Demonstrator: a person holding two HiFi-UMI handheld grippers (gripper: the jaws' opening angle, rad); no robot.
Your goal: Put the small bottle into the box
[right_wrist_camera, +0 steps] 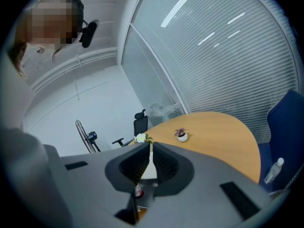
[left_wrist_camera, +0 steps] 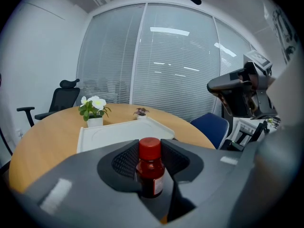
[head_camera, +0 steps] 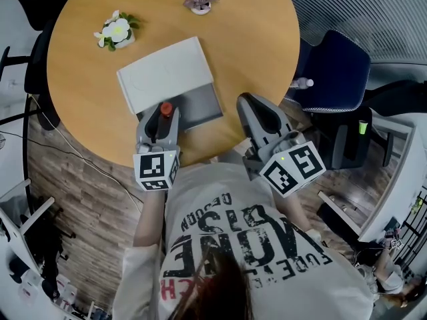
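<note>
The small dark-red bottle (head_camera: 165, 111) with a red cap is upright between the pads of my left gripper (head_camera: 164, 117), which is shut on it at the near edge of the round wooden table (head_camera: 260, 39). In the left gripper view the bottle (left_wrist_camera: 151, 170) fills the gap between the jaws. Just beyond it lies the white box (head_camera: 165, 74) with a grey part (head_camera: 200, 105) on its near side, also seen as a white box (left_wrist_camera: 118, 134) ahead of the jaws. My right gripper (head_camera: 248, 103) hovers at the table's near right edge, shut, with nothing in it.
A pot of white flowers (head_camera: 117, 31) and a small purple plant (head_camera: 200, 1) stand at the far side of the table. A blue chair (head_camera: 337, 72) with a plastic water bottle (head_camera: 301, 83) on it is to the right. A black office chair (left_wrist_camera: 61, 101) stands to the left.
</note>
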